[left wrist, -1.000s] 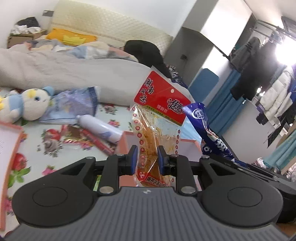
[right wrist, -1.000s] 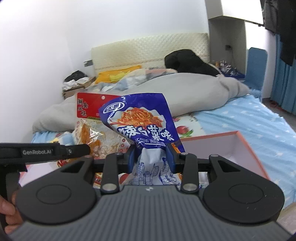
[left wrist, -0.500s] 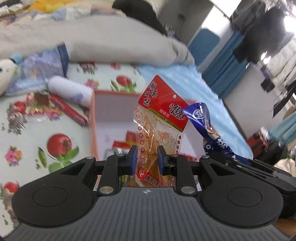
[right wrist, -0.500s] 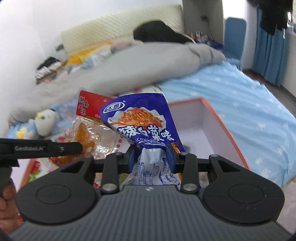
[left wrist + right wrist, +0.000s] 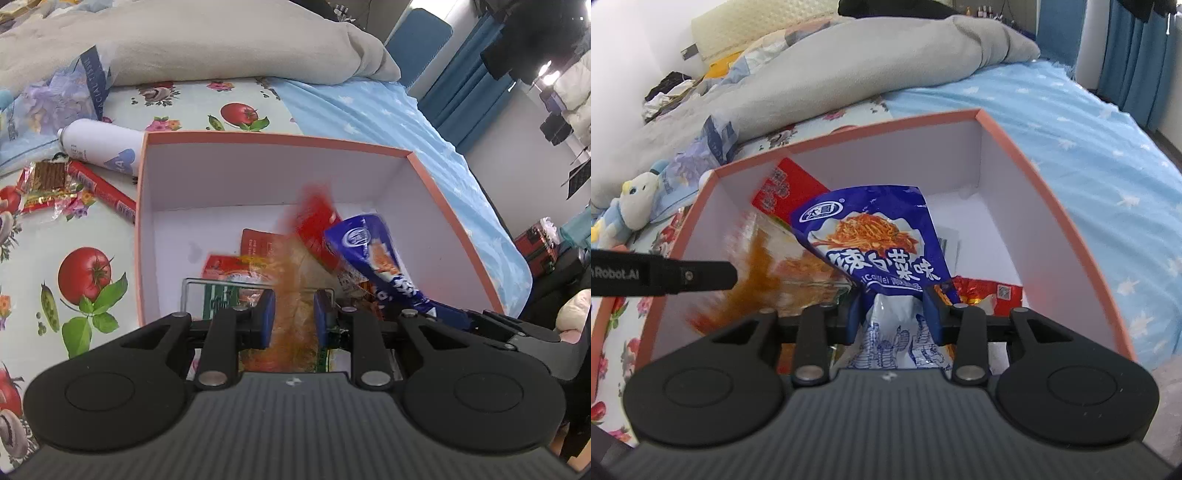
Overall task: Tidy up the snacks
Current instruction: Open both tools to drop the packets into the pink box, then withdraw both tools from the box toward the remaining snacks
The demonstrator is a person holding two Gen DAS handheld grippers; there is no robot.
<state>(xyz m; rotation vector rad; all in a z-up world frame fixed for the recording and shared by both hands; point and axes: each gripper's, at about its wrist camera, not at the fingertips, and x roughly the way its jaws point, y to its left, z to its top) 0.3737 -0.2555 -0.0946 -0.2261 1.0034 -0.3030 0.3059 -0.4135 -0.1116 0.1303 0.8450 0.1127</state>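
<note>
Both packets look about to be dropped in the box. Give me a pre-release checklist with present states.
1. Left tool over the box: ok.
2. Right tool over the box: ok.
3. Red-topped packet between the left tool's pads: ok, blurred.
4. Blue packet between the right tool's pads, jaws just opening: ok.
5. Bare box floor to land on: ok.
6. Stray snacks left outside: not ok.

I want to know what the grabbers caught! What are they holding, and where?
The left gripper pinches a clear orange snack packet low down. The right gripper pinches the blue packet at its white bottom end.
</note>
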